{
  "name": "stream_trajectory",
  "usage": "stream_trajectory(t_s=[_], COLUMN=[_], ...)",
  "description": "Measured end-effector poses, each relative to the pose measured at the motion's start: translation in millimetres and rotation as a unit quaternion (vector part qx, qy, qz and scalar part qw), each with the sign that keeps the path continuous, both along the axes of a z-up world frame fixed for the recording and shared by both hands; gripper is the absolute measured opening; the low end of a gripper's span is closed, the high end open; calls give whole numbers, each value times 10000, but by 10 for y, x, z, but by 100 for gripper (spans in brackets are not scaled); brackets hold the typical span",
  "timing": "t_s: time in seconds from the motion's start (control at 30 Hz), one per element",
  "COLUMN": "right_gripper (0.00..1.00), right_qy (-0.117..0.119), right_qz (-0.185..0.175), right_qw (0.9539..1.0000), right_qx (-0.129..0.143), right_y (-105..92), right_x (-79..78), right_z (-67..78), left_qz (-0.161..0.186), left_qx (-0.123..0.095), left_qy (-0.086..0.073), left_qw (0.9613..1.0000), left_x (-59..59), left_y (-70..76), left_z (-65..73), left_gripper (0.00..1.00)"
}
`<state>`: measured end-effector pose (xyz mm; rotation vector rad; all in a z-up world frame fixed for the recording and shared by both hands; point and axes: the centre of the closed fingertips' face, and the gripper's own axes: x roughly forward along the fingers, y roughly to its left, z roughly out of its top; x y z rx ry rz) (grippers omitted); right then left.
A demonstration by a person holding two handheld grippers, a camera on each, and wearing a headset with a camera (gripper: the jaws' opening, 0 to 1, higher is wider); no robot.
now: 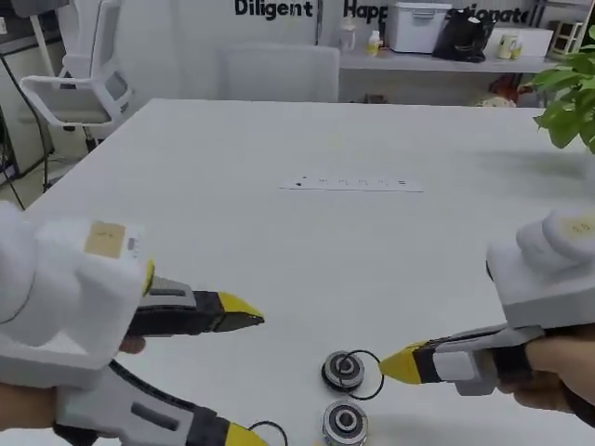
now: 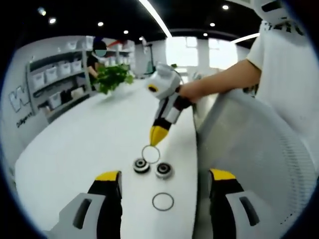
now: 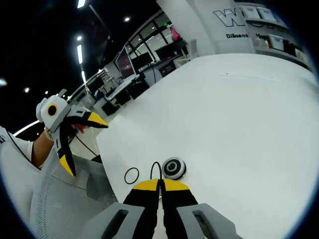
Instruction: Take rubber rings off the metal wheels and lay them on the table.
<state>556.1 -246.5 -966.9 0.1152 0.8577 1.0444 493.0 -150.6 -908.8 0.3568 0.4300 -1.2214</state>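
Starting at the left, the left gripper point(image 1: 249, 376) hovers over the near edge of the tabletop point(image 1: 353, 251) with its fingers spread wide and nothing between them. Just to its right a loose ring point(image 2: 153, 201) lies flat on the tabletop, apart from both wheels. Next come the two metal wheels, lying flat and close together: the near wheel point(image 1: 345, 423) and, beyond it, the far wheel point(image 1: 343, 370). Whether the near wheel carries a ring cannot be told. The held ring point(image 2: 143, 155) loops slackly about the far wheel in the head view. Its right side is pinched in the right gripper point(image 1: 395, 364), whose fingers are pressed together on it. The left gripper view shows this ring tilted up toward those fingers. Assessment: the ring is judged off its seat, though whether it is fully clear of the wheel cannot be confirmed. The governing relation is that the far wheel sits just left of the right fingertips. The right gripper is the nearer, so a lift up and away to the right would be needed before laying the ring down.
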Motion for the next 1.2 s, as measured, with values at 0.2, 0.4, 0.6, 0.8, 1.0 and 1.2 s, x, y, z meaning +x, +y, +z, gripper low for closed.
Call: stream_trajectory(t_s=[0.2,0.4,0.6,0.8,1.0,1.2], right_gripper=[0,0,0,0,0,0], right_qy=[-32,-56,-74,-104,-150,-210], right_qz=[-14,-71,-108,-63,-58,-48], right_qw=[9999,9997,9995,9994,9991,9987], right_qx=[104,211,293,333,399,469], right_y=[33,31,34,61,75,93], right_x=[-23,-16,-13,-24,-20,-17], right_z=[57,111,157,189,234,288], left_qz=[450,799,1047,1187,1291,1427], left_qx=[-81,-186,-286,-323,-372,-260], left_qy=[13,22,69,149,228,279], left_qw=[9990,9966,9941,9923,9907,9890], left_x=[-36,-95,-136,-184,-222,-227], left_y=[233,381,453,474,450,481], left_z=[-7,-3,-37,-96,-151,-233], left_gripper=[74,74,75,75,76,78])
